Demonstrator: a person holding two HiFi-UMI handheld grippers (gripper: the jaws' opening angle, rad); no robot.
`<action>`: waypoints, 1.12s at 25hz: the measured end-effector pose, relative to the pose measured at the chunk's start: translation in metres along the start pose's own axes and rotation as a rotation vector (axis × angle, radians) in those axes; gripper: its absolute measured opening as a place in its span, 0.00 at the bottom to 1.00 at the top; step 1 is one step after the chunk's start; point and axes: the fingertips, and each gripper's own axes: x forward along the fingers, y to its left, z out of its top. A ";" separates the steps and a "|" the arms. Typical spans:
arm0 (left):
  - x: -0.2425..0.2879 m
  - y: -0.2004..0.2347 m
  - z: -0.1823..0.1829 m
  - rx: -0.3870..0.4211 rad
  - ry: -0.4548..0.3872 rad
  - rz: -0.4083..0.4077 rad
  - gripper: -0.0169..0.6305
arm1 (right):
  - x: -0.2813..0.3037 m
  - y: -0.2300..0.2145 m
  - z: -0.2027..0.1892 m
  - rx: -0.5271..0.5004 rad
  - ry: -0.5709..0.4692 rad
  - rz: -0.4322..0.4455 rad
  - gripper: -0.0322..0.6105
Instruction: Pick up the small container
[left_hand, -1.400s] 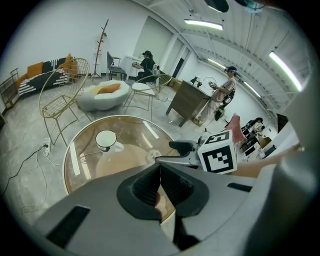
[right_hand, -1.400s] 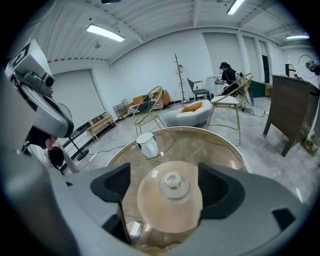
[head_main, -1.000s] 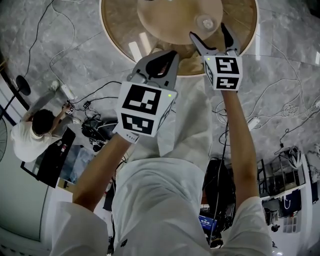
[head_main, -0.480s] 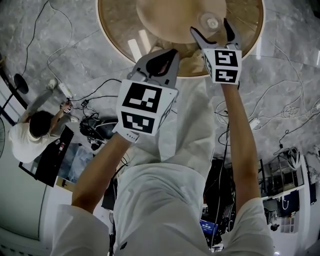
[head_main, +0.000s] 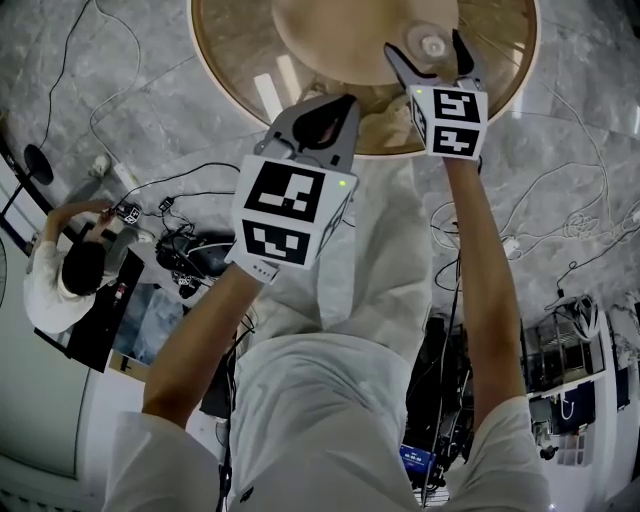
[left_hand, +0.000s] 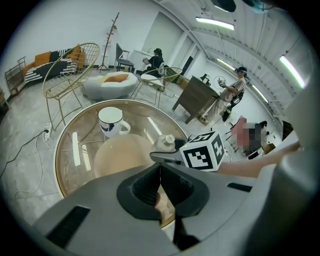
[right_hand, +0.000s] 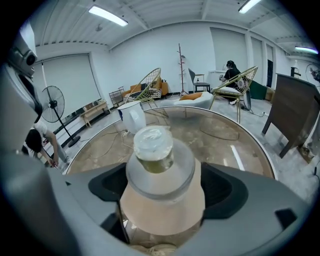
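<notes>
Right tongs (right_hand: 163, 196) astride small container (right_hand: 159, 161)

Round, seemingly glass table (head_main: 232, 62); mug (left_hand: 111, 121), small container (head_main: 432, 46)

The small container (right_hand: 155, 170), clear with a knobbed lid, is standing upright on the counter (right_hand: 225, 130), at the person's 1 o'clock.

one small container (right_hand: 160, 170) (one mug (left_hand: 111, 121))
</notes>
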 end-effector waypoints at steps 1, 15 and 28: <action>0.000 0.001 -0.002 -0.002 0.002 0.000 0.06 | 0.001 0.000 0.000 0.004 -0.001 -0.001 0.74; 0.002 0.009 -0.015 -0.027 -0.002 0.014 0.06 | 0.020 -0.005 0.000 0.035 -0.013 -0.054 0.73; 0.000 0.012 -0.017 -0.027 0.003 0.017 0.06 | 0.023 -0.001 0.005 -0.018 -0.013 -0.131 0.59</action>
